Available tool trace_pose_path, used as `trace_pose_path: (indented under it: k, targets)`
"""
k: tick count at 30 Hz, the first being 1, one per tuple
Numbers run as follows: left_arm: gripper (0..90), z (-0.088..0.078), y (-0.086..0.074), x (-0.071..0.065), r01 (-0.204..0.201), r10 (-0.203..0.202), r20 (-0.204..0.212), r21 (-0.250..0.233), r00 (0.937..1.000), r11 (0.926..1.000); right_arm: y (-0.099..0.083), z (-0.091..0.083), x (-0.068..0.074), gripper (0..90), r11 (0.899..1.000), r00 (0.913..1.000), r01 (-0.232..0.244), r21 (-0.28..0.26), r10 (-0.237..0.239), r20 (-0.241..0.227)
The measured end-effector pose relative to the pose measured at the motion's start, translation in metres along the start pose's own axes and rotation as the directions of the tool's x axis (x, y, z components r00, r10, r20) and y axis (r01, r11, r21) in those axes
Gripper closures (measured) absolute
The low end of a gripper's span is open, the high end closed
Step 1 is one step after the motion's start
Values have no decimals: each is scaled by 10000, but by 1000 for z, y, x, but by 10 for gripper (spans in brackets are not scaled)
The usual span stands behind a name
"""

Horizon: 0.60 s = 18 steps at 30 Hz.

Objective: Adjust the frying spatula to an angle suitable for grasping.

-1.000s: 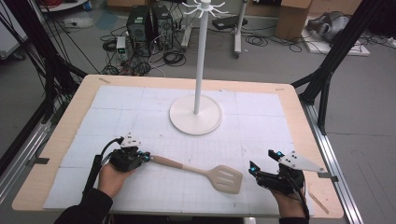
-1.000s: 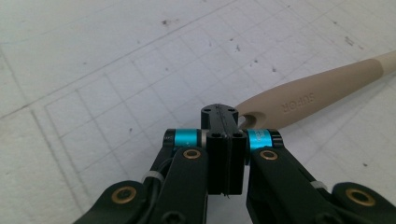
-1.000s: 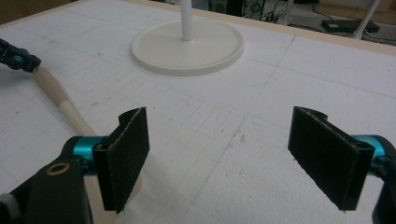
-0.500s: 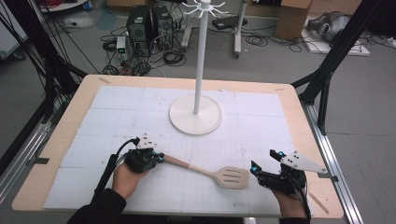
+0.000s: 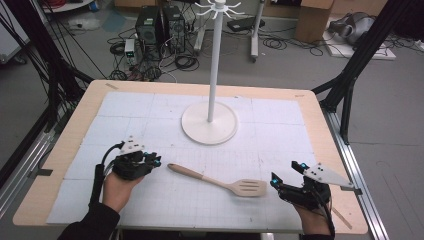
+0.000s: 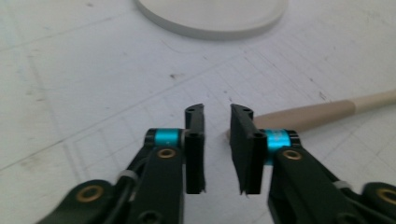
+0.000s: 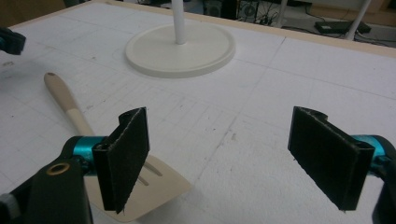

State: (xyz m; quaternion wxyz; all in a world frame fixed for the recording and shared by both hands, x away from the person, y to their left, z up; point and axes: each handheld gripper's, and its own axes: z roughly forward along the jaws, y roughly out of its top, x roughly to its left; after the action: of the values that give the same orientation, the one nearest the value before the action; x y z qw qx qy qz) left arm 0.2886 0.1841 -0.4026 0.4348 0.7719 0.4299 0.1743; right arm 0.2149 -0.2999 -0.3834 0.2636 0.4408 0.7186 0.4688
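Wooden slotted spatula (image 5: 222, 181), pale beige with a rounded handle and a flat slotted blade, lies flat on the white gridded mat (image 5: 150, 120) near the front of the light wooden table (image 5: 60, 165), handle end pointing toward the left gripper (image 5: 156, 161) and blade toward the right gripper (image 5: 274, 181). Neither gripper has hold of it. In the left gripper view the left gripper (image 6: 217, 135) shows its two black jaws parted by a narrow gap with nothing between them, and the spatula's handle (image 6: 322, 112) lies just beyond and beside one jaw. In the right gripper view the right gripper (image 7: 217, 154) has its jaws spread wide and empty, low over the mat; the spatula's blade (image 7: 154, 186) sits partly behind one jaw, and whether it touches that jaw I cannot tell. Behind the spatula, toward the middle of the mat, stands a white stand with a round flat base (image 5: 209, 122) and a thin upright pole (image 5: 215, 60) topped with small hooks. A person's hands hold both grippers from the near edge of the table.
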Motion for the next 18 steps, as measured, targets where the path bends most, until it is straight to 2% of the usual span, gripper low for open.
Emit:
trace_pose_path:
  k: [2, 4, 5, 6, 7, 8, 9, 11, 12, 13, 15, 16, 17, 18]
  targets:
    - [590, -10, -2, 9, 373, -373, 10, -503, 9993, 9980, 0, 0, 0, 197, 10000, 10000, 2, -7, -2, 1]
    - [519, -20, -6, 17, 525, -533, -52, -1043, 9986, 9932, 0, 0, 0, 197, 10000, 10000, 14, 1, -14, 5]
    - [473, -20, -6, 17, 525, -533, -52, -1043, 9986, 9932, 0, 1, 0, 196, 10000, 10000, 19, -4, -19, -13]
    - [435, -28, -10, 25, 681, -703, -78, -1578, 9975, 9851, 0, 1, 0, 197, 10000, 10000, -2, -24, 2, -66]
    - [390, -32, -12, 27, 767, -819, -208, -1832, 9964, 9801, 0, 1, 0, 197, 10000, 10000, 14, -20, -15, -93]
    - [339, -36, -14, 30, 910, -969, -188, -2059, 9951, 9743, 0, 1, 0, 197, 10000, 9999, -9, -30, 8, -126]
    - [300, -36, -14, 30, 910, -969, -188, -2059, 9951, 9743, 0, 2, 0, 197, 10000, 9998, 29, -41, -29, -172]
    - [224, -45, -19, 37, 1141, -1221, -162, -2540, 9924, 9605, 1, 1, 0, 196, 9999, 9998, 40, -129, -43, -196]
    - [201, -49, -21, 38, 1188, -1285, -188, -2685, 9915, 9559, 2, 1, 0, 196, 9999, 9998, 37, -141, -40, -203]
    - [200, -49, -21, 38, 1188, -1285, -188, -2685, 9915, 9559, 2, 1, 0, 196, 9999, 9998, 37, -141, -40, -203]
    - [200, -56, -24, 40, 1325, -1392, -1, -3073, 9903, 9424, 3, 0, 0, 175, 9998, 9999, 32, -214, -35, -146]
    - [200, -62, -25, 39, 1247, -1290, 103, -3432, 9916, 9309, 4, 0, 0, 167, 9994, 9999, 41, -330, -45, -143]
    - [201, -62, -25, 39, 1247, -1290, 103, -3432, 9916, 9309, 4, 0, 0, 167, 9994, 9999, 41, -330, -45, -143]
    - [201, -64, -26, 39, 1166, -1167, 213, -3574, 9929, 9267, 5, 0, 0, 167, 9993, 9999, 63, -372, -69, -150]
